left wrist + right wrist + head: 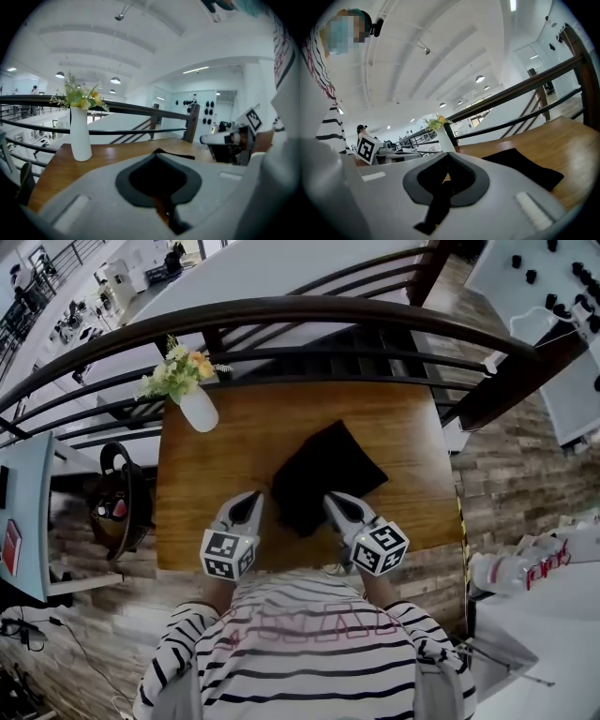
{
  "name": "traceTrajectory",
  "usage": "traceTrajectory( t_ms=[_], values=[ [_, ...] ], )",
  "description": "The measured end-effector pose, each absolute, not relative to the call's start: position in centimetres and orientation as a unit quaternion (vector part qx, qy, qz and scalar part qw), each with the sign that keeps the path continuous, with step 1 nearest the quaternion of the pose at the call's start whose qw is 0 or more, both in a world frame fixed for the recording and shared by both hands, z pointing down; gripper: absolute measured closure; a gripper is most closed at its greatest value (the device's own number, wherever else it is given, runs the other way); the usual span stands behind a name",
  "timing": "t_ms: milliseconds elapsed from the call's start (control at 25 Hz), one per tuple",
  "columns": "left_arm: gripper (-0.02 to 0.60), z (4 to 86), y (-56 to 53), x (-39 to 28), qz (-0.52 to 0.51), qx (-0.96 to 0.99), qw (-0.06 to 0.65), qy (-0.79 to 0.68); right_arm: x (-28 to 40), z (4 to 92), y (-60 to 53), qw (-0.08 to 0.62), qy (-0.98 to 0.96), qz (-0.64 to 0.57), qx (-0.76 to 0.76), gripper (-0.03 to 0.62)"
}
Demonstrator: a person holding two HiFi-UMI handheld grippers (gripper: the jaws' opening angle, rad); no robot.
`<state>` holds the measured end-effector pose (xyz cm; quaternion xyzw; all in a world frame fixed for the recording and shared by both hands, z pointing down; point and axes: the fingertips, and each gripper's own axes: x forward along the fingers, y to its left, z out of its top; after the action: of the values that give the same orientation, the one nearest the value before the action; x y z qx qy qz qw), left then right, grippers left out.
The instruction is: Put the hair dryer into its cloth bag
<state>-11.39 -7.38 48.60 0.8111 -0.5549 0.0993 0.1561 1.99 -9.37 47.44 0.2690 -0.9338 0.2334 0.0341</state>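
Observation:
A black cloth bag (323, 470) lies flat on the wooden table (225, 456), one corner pointing toward me. My left gripper (258, 495) is at the bag's near left edge and my right gripper (328, 497) at its near right edge. Both are shut, and each pinches black cloth from the bag's near end. In the right gripper view a black strip (436, 206) hangs from the closed jaws, with the rest of the bag (525, 168) lying beyond. In the left gripper view dark cloth (157, 180) fills the jaw hollow. No hair dryer shows in any view.
A white vase with flowers (199, 409) stands at the table's far left corner. A dark curved railing (281, 310) runs behind the table. A white surface with bottles (525, 568) is on the right, a shelf (28, 512) on the left.

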Motion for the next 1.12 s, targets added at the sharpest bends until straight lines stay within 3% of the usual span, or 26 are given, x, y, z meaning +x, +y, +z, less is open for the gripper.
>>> traceTrajectory(
  t_ms=[1120],
  values=[
    [0.578, 49.9, -6.6, -11.3, 0.105, 0.802, 0.174, -0.561, 1.2, 48.3, -9.1, 0.071, -0.942, 0.205, 0.255, 0.594]
  ],
)
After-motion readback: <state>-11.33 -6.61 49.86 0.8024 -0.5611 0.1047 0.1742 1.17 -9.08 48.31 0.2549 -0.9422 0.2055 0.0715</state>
